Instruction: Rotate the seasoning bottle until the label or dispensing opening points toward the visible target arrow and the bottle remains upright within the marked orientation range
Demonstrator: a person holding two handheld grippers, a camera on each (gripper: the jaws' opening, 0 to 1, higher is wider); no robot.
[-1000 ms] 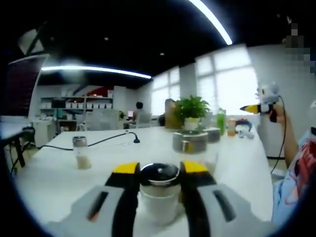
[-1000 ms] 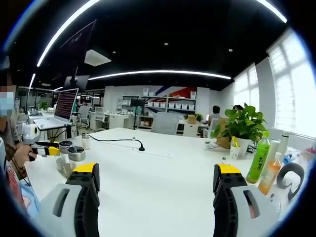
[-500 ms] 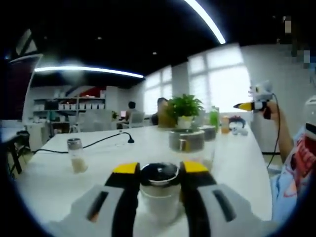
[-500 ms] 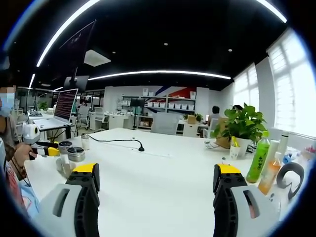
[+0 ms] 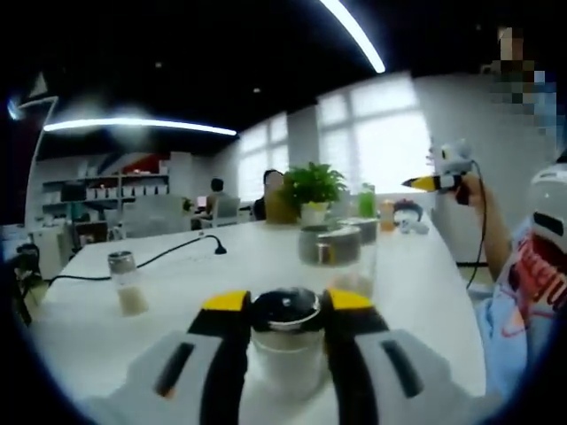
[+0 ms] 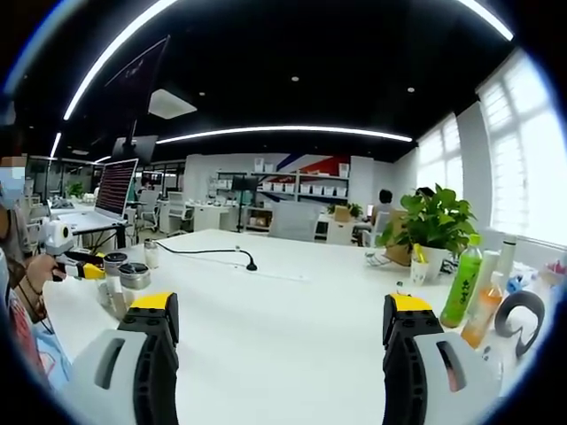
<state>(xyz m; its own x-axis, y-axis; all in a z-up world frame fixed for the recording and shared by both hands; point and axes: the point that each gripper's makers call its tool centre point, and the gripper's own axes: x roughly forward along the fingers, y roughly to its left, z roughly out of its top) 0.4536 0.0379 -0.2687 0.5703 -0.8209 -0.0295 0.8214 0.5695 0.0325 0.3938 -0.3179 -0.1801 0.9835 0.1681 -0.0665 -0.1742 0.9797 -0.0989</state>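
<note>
The left gripper (image 5: 285, 320) clamps the seasoning bottle (image 5: 285, 341) at its cap, between both jaws, upright on the white table (image 5: 168, 297). The right gripper (image 6: 281, 332) stands spread wide, holding nothing. Risk: twisting off-axis could tip the bottle toward the 2 jars (image 5: 337, 252) ahead.

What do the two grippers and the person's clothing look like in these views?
Both the left gripper and the right gripper have light grey bodies with dark slots, black fingers and yellow tips. From afar, the right gripper shows a white top, a yellow nose and a thin dark cable. The person wears a light blue top with red lettering.
</note>
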